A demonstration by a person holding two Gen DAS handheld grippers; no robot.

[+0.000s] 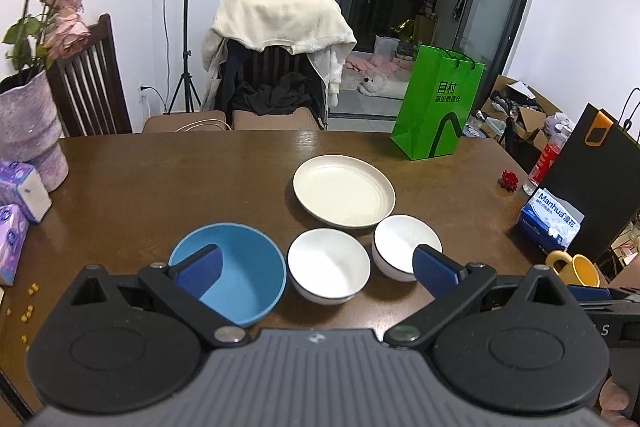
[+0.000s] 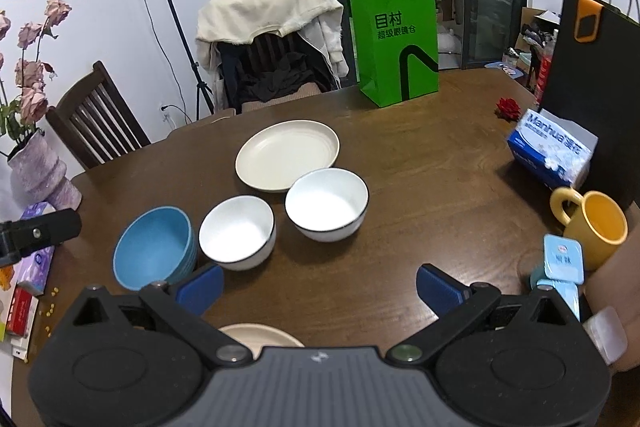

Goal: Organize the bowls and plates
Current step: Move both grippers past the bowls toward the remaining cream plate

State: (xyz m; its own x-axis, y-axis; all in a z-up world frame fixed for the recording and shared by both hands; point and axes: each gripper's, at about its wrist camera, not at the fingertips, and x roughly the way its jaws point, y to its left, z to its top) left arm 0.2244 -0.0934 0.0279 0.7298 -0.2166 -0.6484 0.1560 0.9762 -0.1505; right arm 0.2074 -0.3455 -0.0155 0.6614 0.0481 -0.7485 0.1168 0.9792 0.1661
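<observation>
Three bowls sit in a row just ahead of the left gripper [image 1: 316, 267]: a blue bowl [image 1: 236, 273] behind its left finger, a white bowl [image 1: 329, 266] between the two fingers, and a second white bowl [image 1: 400, 247] behind its right finger. A cream plate [image 1: 344, 191] lies beyond them, touching or nearly touching the white bowls. The white bowls look glazed, so probably hard, slick and breakable; the rim wall is the likely place to pinch. The blue bowl looks matte and lighter.

Both grippers hover above the worktop [image 2: 420, 179], tilted downward, fingers spread wide and holding nothing. The right gripper [image 2: 320, 287] hangs nearer the person, with another cream plate [image 2: 260, 337] partly hidden beneath it.
</observation>
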